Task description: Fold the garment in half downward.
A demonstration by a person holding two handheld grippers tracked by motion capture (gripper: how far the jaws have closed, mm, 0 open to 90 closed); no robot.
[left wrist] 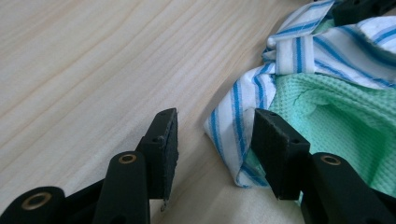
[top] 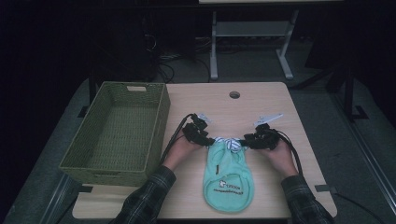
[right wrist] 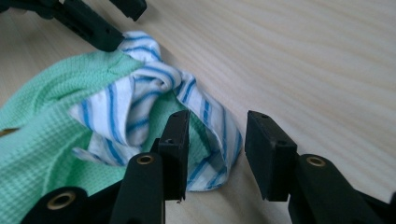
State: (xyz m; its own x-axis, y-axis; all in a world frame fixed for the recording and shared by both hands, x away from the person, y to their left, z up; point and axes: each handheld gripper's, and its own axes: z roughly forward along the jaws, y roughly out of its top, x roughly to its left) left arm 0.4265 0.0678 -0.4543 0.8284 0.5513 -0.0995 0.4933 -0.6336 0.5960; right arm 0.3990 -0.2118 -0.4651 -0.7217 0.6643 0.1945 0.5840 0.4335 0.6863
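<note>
A small mint-green garment (top: 228, 175) with a blue-and-white striped collar (top: 232, 143) lies flat on the wooden table (top: 261, 100), printed side up. My left gripper (top: 209, 140) is at the collar's left corner, open, with the striped edge (left wrist: 233, 126) between its jaws. At the collar's right corner my right gripper (top: 246, 142) is open too, and the striped fold (right wrist: 212, 140) sits in its gap. In the right gripper view the left gripper (right wrist: 88, 23) shows beyond the green cloth (right wrist: 37, 140).
A green woven basket (top: 119, 133) with nothing in it stands along the table's left side. A round cable hole (top: 234, 94) is near the far edge. Beyond the table are a white desk frame (top: 250, 42) and cables on the floor.
</note>
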